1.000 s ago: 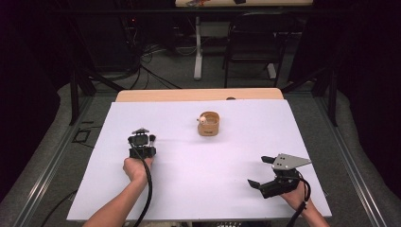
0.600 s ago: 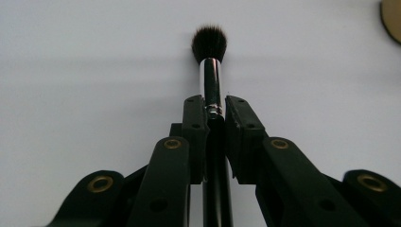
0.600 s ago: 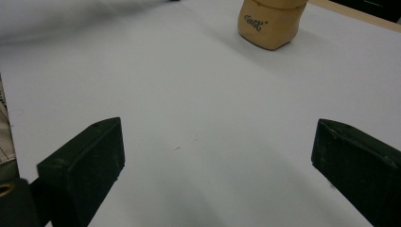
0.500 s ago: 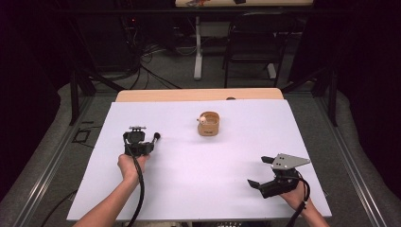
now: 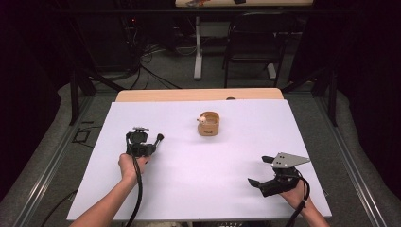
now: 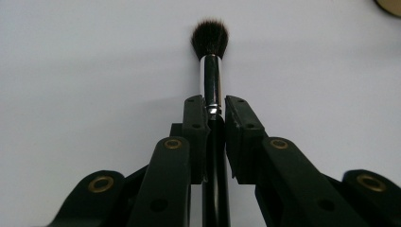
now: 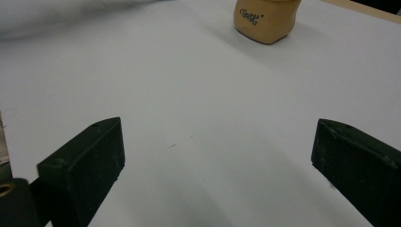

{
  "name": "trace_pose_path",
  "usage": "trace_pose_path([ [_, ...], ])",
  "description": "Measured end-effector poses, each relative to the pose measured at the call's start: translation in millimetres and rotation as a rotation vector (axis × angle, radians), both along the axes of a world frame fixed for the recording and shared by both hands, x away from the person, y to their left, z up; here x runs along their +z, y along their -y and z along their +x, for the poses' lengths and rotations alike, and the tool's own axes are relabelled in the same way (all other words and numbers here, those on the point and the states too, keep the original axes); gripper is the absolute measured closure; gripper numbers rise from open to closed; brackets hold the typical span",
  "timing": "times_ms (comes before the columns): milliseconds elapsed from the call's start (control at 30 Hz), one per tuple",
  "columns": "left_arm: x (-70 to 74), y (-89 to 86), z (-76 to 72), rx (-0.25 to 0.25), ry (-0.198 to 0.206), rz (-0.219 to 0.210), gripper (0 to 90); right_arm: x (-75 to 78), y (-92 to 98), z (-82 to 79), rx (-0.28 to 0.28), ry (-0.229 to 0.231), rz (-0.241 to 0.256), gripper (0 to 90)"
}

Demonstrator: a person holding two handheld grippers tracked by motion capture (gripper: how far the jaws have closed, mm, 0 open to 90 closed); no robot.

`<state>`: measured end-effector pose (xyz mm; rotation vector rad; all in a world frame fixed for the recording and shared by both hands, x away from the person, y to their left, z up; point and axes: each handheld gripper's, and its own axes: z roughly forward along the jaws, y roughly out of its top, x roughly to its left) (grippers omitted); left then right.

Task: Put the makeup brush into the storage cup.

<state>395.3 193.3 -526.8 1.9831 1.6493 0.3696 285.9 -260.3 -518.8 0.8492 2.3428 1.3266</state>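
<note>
- Movement since the earlier frames belongs to the left gripper (image 5: 150, 147): over the last second it has travelled toward the left side of the white table sheet (image 5: 198, 189) and a little farther from the person, carrying the brush with it.
- Left forearm and hand (image 5: 128, 166) have shifted the same way, so the arm now leans further out to the left than it did a second ago.
- Right gripper (image 5: 265, 174) sits where it was, near the front right part of the sheet, with the right hand (image 5: 294, 195) behind it.
- Tan container (image 5: 209, 124) has not moved; it stands upright near the middle of the sheet toward its far edge, well apart from both grippers.
- Left jaws are clamped on the brush (image 6: 211, 66), pinching it where the shiny metal ferrule meets the black handle, as the left gripper view shows.
- Brush looks like this: a short, rounded tuft of dark bristles, a polished silver ferrule, and a black handle running back between the jaws.
- Bristle end sticks out ahead of the jaws, over bare white sheet; whether it touches the sheet cannot be told.
- Right jaws stand wide apart with nothing between them; in the right gripper view the container, with dark lettering on its side, sits beyond them.
</note>
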Motion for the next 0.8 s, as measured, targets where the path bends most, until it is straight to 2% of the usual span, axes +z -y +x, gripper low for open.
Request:
trace_pose_path([
  [167, -11.2, 7.6, 6.9, -0.012, -0.045, 0.031, 79.5, -0.7, -0.3, -0.4, 0.002, 0.001, -0.005, 3.0],
  [233, -11.0, 10.6, 7.6, -0.018, -0.044, 0.052, 79.4, -0.8, -0.9, -0.4, 0.004, 0.001, -0.005, 2.9],
  [300, -10.4, 11.9, 8.5, -0.030, -0.060, 0.070, 79.3, -0.6, -1.3, -1.3, 0.009, 0.002, -0.010, 2.9],
  [367, -11.8, 11.3, 10.9, -0.028, -0.089, 0.072, 78.4, -0.1, -0.9, -2.0, 0.009, 0.001, 0.000, 2.9],
  [400, -12.6, 11.2, 11.8, -0.032, -0.084, 0.071, 78.0, 0.1, -0.6, -1.7, 0.011, 0.000, -0.003, 3.0],
  [533, -11.1, 12.5, 14.4, -0.055, -0.111, 0.079, 73.9, 0.3, -0.3, -1.8, 0.011, 0.001, -0.001, 3.0],
  [633, -10.5, 12.3, 15.7, -0.069, -0.115, 0.099, 78.0, 0.8, -0.6, -2.1, 0.013, 0.004, -0.003, 3.0],
  [767, -8.5, 9.8, 17.3, -0.099, -0.119, 0.083, 79.1, 1.6, -1.0, -2.2, 0.007, 0.007, 0.005, 3.1],
  [800, -6.7, 9.2, 17.3, -0.114, -0.109, 0.076, 79.1, 1.2, -0.7, -1.3, 0.006, 0.001, 0.006, 3.1],
])
